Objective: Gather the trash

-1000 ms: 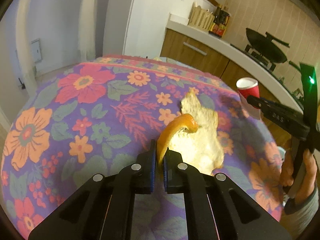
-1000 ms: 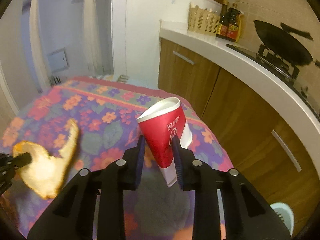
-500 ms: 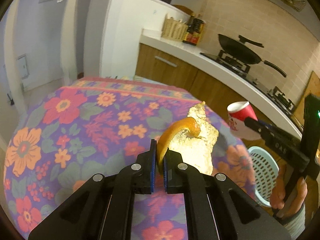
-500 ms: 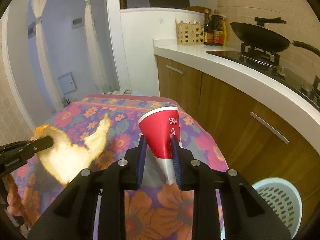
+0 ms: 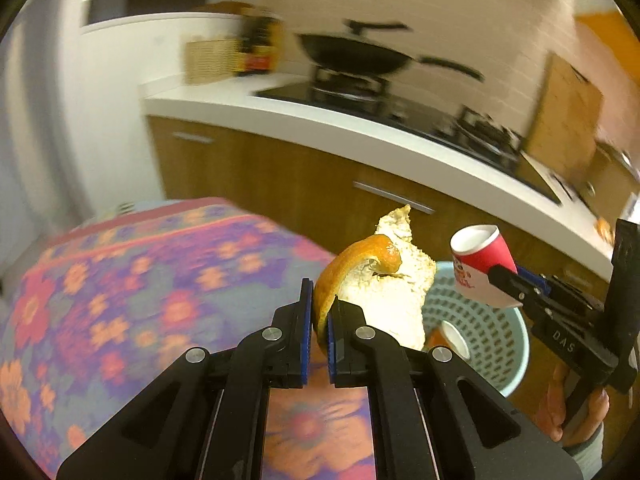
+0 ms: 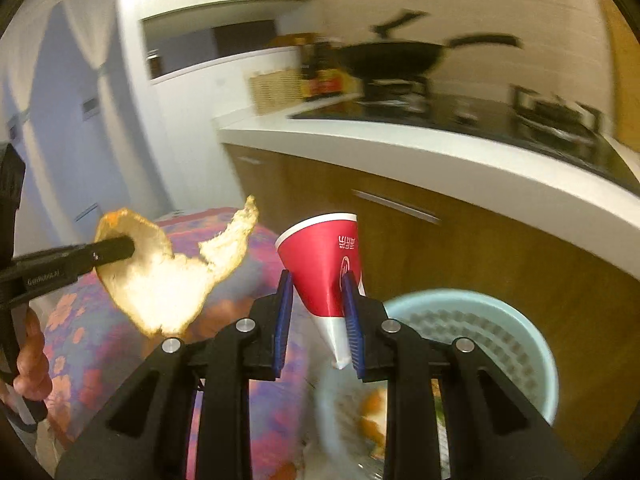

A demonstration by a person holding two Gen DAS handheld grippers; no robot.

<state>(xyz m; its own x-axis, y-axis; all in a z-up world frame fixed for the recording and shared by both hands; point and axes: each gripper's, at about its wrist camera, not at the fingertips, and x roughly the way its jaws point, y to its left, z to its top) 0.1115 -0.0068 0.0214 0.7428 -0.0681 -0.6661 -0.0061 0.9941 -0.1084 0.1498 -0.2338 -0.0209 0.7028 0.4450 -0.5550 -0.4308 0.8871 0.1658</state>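
The left claw point(image 5: 319, 326) pinches an orange peel point(image 5: 380, 296) in the air. The right claw point(image 6: 316, 312) squeezes a red paper cup point(image 6: 326, 264) above the pale blue bin point(image 6: 520, 344) beside the flowery surface point(image 5: 120, 280).

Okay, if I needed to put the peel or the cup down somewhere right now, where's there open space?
The flowered tablecloth left of the left claw looks bare to its red border. The blue basket by the wooden cabinets has open mesh on its far side; its near side is crowded with a cup and orange scraps.
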